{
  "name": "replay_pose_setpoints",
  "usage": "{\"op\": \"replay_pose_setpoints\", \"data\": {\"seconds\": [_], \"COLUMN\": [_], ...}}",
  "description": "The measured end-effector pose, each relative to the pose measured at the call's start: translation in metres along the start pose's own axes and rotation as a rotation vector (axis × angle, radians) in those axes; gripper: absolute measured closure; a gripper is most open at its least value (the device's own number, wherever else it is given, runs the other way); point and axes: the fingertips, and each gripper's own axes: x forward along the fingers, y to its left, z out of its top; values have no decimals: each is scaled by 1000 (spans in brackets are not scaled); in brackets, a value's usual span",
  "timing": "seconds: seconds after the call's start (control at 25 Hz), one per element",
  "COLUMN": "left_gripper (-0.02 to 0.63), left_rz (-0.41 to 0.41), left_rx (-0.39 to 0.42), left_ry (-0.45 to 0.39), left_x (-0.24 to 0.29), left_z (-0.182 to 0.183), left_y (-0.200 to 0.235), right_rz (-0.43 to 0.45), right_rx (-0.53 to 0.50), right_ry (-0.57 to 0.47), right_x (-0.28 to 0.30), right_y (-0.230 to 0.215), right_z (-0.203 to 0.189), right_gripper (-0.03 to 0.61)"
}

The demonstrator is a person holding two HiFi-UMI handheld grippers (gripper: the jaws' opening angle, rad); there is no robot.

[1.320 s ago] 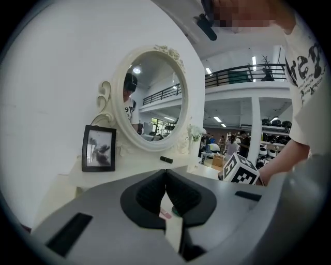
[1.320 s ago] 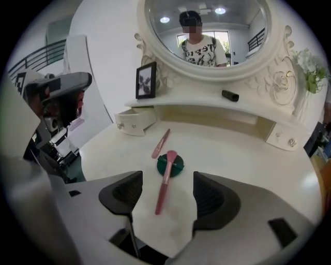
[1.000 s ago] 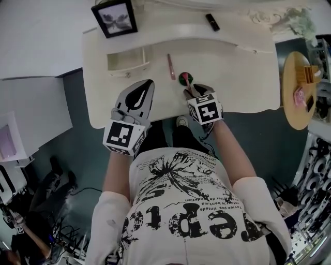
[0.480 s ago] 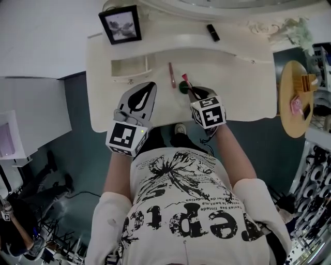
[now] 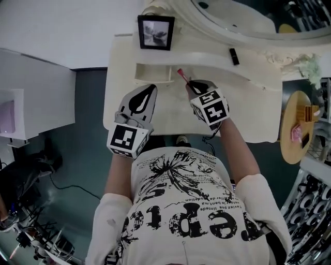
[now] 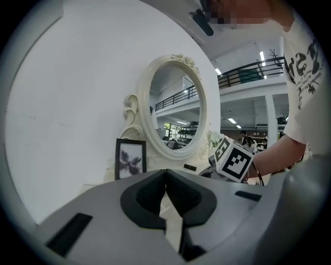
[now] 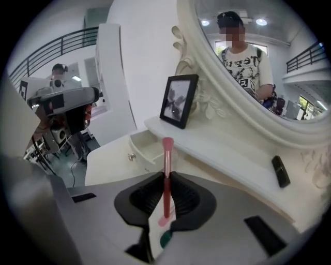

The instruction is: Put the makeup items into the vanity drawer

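My right gripper (image 5: 190, 84) is shut on a slim pink makeup brush (image 5: 180, 73), whose tip points toward the open vanity drawer (image 5: 153, 75). In the right gripper view the brush (image 7: 166, 168) stands upright between the pads of the right gripper (image 7: 166, 180), just short of the small drawer (image 7: 146, 146). A green item (image 7: 165, 239) shows on the tabletop under the jaws. My left gripper (image 5: 146, 93) hovers over the table's front left, shut and empty; the left gripper (image 6: 165, 186) shows its pads together. A black makeup stick (image 5: 234, 56) lies on the raised shelf.
A framed picture (image 5: 155, 32) stands on the shelf behind the drawer, with the oval mirror (image 5: 232, 15) to its right. A round wooden side table (image 5: 289, 119) carrying small items stands at the right. A white cabinet (image 5: 31, 103) is at the left.
My right gripper has closed on the pink brush, lifted it off the tabletop and carried it forward toward the drawer. The left gripper stays where it was, shut.
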Motion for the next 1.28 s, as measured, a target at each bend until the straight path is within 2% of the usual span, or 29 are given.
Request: {"op": "replay_pose_setpoints", "data": {"seconds": [0.36, 0.68, 0.84, 0.96, 1.08, 1.28], "left_gripper": [600, 600, 600, 600, 600, 600], "left_rz": [117, 156, 152, 137, 112, 25], "left_rx": [-24, -55, -60, -57, -49, -29], "left_ry": [0, 12, 11, 4, -2, -7], "left_x": [-28, -41, -45, -44, -38, -16], "left_z": [0, -12, -13, -10, -6, 0], "left_y": [61, 102, 113, 117, 115, 97], "right_rz": [139, 187, 177, 171, 147, 66], "right_rx": [-193, -292, -254, -195, -168, -89], "right_ry": [25, 93, 74, 47, 35, -26], "right_x": [58, 102, 109, 104, 95, 70], "right_y": [48, 78, 81, 78, 73, 49], "right_z": [64, 80, 85, 91, 90, 82], "right_gripper": [517, 517, 506, 340, 327, 304]}}
